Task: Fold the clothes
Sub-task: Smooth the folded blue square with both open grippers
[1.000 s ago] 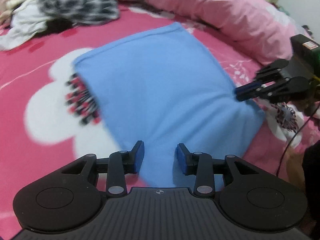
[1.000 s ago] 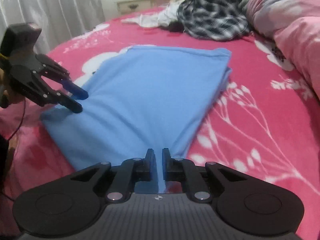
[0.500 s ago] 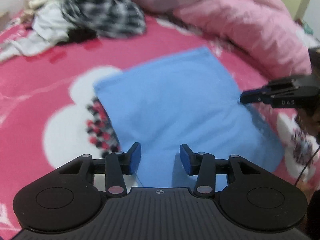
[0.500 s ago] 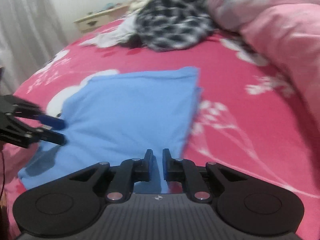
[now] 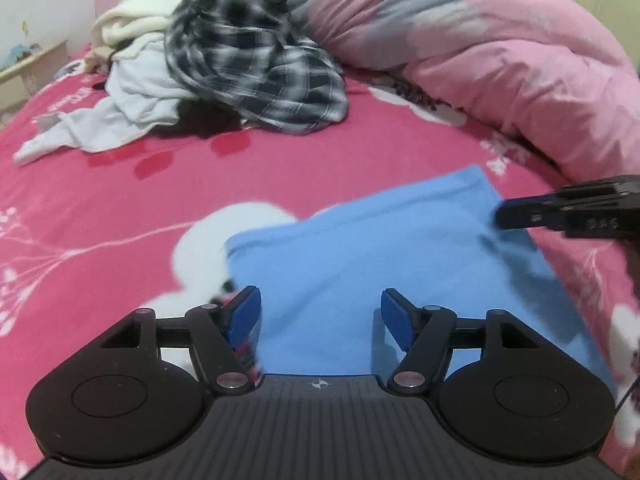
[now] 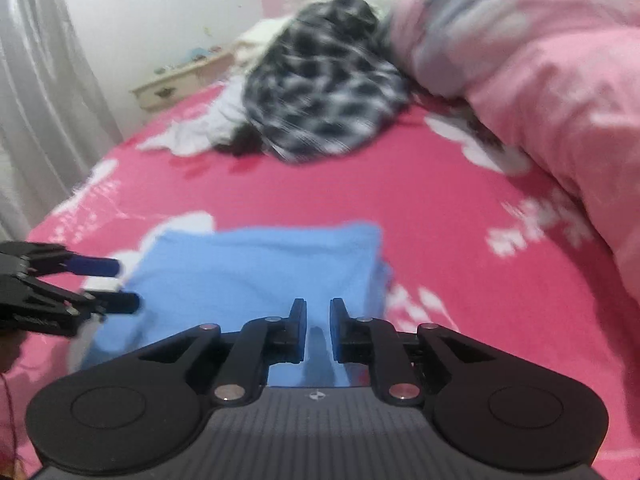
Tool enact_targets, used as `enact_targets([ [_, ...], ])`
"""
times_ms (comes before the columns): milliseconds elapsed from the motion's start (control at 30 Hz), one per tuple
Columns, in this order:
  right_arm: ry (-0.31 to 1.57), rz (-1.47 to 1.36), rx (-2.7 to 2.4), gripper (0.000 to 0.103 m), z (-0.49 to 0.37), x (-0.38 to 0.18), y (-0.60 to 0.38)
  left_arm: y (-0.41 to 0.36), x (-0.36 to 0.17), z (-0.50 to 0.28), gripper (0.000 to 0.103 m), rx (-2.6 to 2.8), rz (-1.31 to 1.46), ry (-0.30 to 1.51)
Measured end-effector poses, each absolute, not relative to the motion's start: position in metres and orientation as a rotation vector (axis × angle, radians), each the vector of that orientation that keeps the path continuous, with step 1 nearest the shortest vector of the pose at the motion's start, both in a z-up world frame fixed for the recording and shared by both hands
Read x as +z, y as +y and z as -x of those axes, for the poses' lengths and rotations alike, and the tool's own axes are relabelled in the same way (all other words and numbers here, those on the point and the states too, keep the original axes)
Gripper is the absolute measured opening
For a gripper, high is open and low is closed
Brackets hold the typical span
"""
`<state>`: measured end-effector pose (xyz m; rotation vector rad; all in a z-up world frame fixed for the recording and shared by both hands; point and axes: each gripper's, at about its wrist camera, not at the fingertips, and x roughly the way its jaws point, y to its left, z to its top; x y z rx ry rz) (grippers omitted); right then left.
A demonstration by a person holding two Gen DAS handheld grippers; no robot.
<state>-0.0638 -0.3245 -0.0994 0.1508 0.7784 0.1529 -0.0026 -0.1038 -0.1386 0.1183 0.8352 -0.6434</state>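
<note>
Blue garment (image 5: 392, 264): soft matte knit, folded into a rectangle, flat on the red floral bedsheet (image 5: 120, 200). Left gripper (image 5: 320, 316): jaws wide apart over its near edge. Right gripper (image 6: 318, 330): jaws narrowly parted, pinching blue fabric. No legible writing.

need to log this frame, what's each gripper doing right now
Left gripper: open, holding nothing, over the blue garment.
Right gripper: nearly closed; cannot tell if it grips the cloth.

left wrist: low over bed (image 5: 120, 208), facing headboard | right wrist: same, nearer | shared: blue cloth (image 5: 380, 248), plaid heap (image 5: 256, 52), each other's fingers (image 6: 100, 266)
</note>
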Motion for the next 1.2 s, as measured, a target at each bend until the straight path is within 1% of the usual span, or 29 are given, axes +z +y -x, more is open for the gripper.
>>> enact_targets([
  [100, 0.772, -0.129, 0.148, 0.013, 0.034, -0.112, -0.315, -0.104, -0.148, -0.022, 0.067, -0.601, -0.033, 0.921],
  [167, 0.786, -0.138, 0.056, 0.005, 0.022, -0.118, -0.327, -0.098, -0.149, -0.032, 0.066, -0.565, 0.016, 0.953],
  [200, 0.793, -0.144, 0.004, 0.004, 0.016, -0.121, -0.334, -0.092, -0.144, -0.033, 0.066, -0.546, 0.028, 0.938],
  [233, 0.777, -0.168, -0.018, 0.007, 0.018, -0.117, -0.341, -0.089, -0.140, -0.031, 0.067, -0.542, 0.023, 0.919],
  [333, 0.734, -0.159, 0.036, 0.007, 0.026, -0.099, -0.339, -0.087, -0.134, -0.027, 0.067, -0.569, -0.020, 0.873],
  [400, 0.764, -0.148, 0.113, 0.007, 0.020, -0.102, -0.326, -0.095, -0.139, -0.032, 0.067, -0.604, -0.026, 0.892],
  [467, 0.794, -0.112, 0.080, 0.007, 0.008, -0.116, -0.321, -0.104, -0.148, -0.039, 0.066, -0.577, -0.062, 0.895],
  [533, 0.808, -0.097, -0.014, 0.007, -0.002, -0.126, -0.326, -0.099, -0.142, -0.040, 0.064, -0.529, -0.035, 0.892],
  [567, 0.795, -0.140, -0.057, 0.007, 0.000, -0.123, -0.337, -0.095, -0.138, -0.040, 0.062, -0.510, -0.012, 0.892],
  [667, 0.759, -0.245, -0.018, 0.007, 0.014, -0.104, -0.355, -0.087, -0.123, -0.029, 0.063, -0.588, 0.040, 0.823],
  [733, 0.784, -0.214, 0.119, 0.008, 0.014, -0.102, -0.340, -0.095, -0.123, -0.026, 0.065, -0.685, 0.057, 0.797],
  [833, 0.856, -0.155, 0.224, 0.008, -0.001, -0.118, -0.311, -0.115, -0.141, -0.036, 0.064, -0.679, -0.005, 0.845],
  [933, 0.862, -0.173, 0.083, 0.005, -0.017, -0.130, -0.321, -0.114, -0.145, -0.046, 0.062, -0.626, -0.005, 0.863],
  [967, 0.855, -0.196, 0.008, 0.009, -0.018, -0.128, -0.332, -0.108, -0.141, -0.049, 0.061, -0.599, 0.014, 0.859],
  [1067, 0.840, -0.261, -0.056, 0.010, -0.003, -0.118, -0.354, -0.100, -0.138, -0.053, 0.064, -0.534, 0.025, 0.858],
  [1200, 0.876, -0.345, 0.092, 0.011, 0.023, -0.120, -0.346, -0.102, -0.141, -0.055, 0.067, -0.462, -0.016, 0.865],
])
